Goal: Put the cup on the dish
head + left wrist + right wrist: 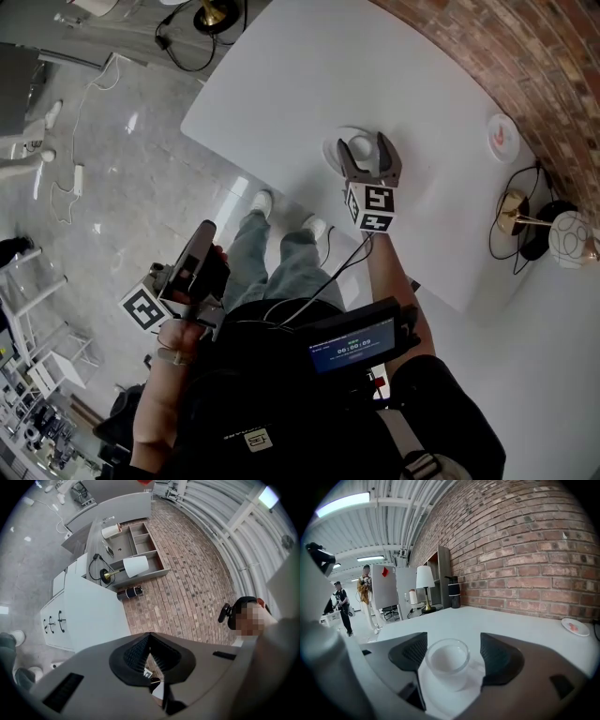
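A small clear cup [361, 150] stands upright on a white dish [334, 156] near the front edge of the white table [309, 66]. My right gripper [362, 141] is open, one jaw on each side of the cup, and neither pad touches it. In the right gripper view the cup [446, 663] sits on the dish [457, 693], with a gap to each pad of that gripper [453, 657]. My left gripper [202, 234] is held low off the table, above the floor by the person's legs. Its jaw tips [150, 639] meet with nothing between them.
A small white-and-pink plate [502, 136] lies at the table's far right, near the brick wall [525, 56]. A brass lamp [514, 220] with a white shade [567, 239] and a cable stand right of the table. The table's front edge [234, 159] drops to grey floor. People [342, 604] stand far off.
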Available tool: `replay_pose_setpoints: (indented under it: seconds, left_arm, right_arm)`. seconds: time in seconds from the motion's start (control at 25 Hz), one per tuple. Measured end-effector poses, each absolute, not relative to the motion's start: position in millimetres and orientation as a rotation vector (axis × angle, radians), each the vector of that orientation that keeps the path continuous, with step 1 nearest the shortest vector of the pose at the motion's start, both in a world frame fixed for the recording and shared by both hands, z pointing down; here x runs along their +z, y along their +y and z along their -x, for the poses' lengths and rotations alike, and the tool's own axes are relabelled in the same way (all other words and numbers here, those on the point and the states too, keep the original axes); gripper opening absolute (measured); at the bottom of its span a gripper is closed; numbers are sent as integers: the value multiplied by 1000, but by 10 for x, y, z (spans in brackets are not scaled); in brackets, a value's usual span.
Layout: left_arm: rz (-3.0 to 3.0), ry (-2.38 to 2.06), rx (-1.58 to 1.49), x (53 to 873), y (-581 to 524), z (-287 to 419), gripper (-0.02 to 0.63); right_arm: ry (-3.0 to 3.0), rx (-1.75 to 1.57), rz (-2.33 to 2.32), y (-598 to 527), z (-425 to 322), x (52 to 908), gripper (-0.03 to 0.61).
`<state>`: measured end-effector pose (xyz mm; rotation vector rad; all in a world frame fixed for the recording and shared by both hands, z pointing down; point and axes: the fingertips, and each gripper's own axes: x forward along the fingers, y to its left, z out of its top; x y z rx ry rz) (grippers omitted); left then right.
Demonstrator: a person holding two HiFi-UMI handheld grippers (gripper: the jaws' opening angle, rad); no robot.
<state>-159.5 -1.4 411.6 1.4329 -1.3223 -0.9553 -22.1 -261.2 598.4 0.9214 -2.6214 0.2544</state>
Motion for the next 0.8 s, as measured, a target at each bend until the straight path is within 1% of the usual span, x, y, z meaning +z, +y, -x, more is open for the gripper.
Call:
replay_pose_setpoints:
  seconds: [0.44,0.8]
  left_arm:
    - [-1520,-1231,-932,3976,-214,1652,6]
    - [-1640,-1136,-927,3714,-607,1675,5]
  right_arm:
    - [-2715,165,-1107,-2768,-34,5064,337]
    - [-2812,261,-1134,-2697,-127,4471,336]
